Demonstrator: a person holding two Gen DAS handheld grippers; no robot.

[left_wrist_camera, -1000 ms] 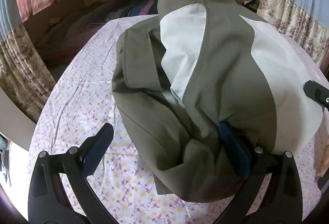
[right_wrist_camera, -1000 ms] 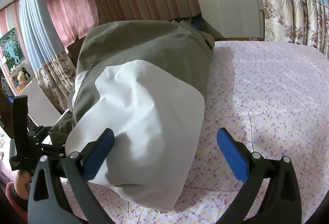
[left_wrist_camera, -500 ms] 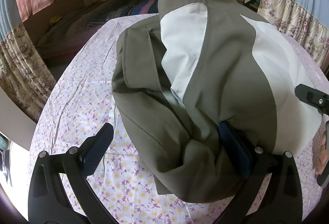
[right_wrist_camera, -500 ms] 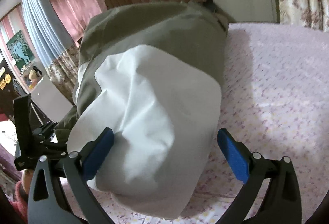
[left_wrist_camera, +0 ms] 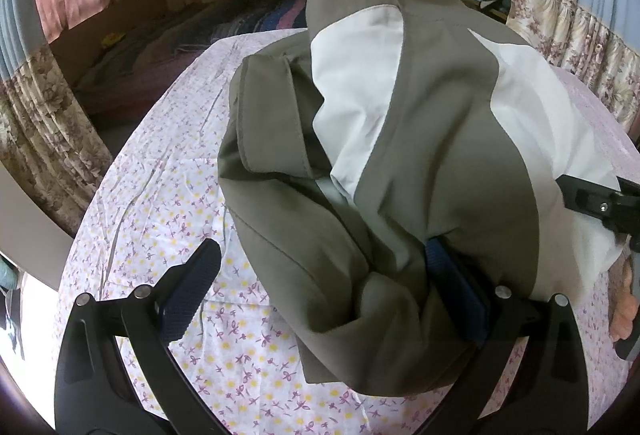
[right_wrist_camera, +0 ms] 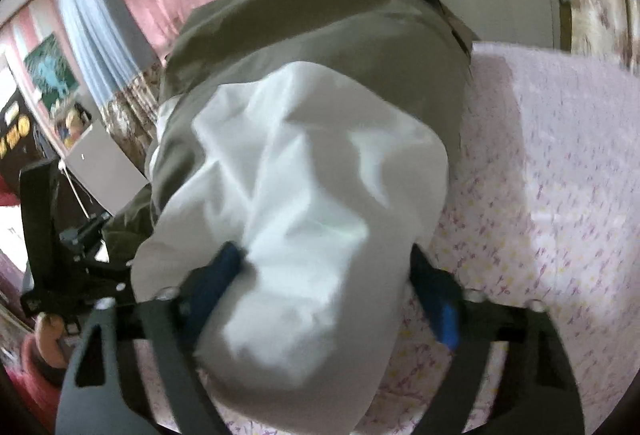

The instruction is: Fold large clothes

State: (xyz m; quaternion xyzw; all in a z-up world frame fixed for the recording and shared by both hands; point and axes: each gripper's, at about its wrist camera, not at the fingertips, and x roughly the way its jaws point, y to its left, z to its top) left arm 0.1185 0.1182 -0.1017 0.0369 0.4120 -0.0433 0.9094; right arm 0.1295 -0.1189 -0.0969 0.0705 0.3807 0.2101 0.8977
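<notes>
Jacket (right_wrist_camera: pixel 304 195) bunched between the closing, down-tilted right gripper (right_wrist_camera: pixel 328 287) pads.

The jacket (left_wrist_camera: pixel 404 163) lay heaped on the tabletop (left_wrist_camera: pixel 168 171), rising well above it. The left hand-held gripper (left_wrist_camera: pixel 324 291) stood at the heap's near edge, one finger out on the sheet to the left, the other under the fabric. The right hand-held gripper (right_wrist_camera: pixel 332 287) sat at the heap's right end, cloth between its fingers. A bed (left_wrist_camera: pixel 168 39) lay beyond the tabletop.
</notes>
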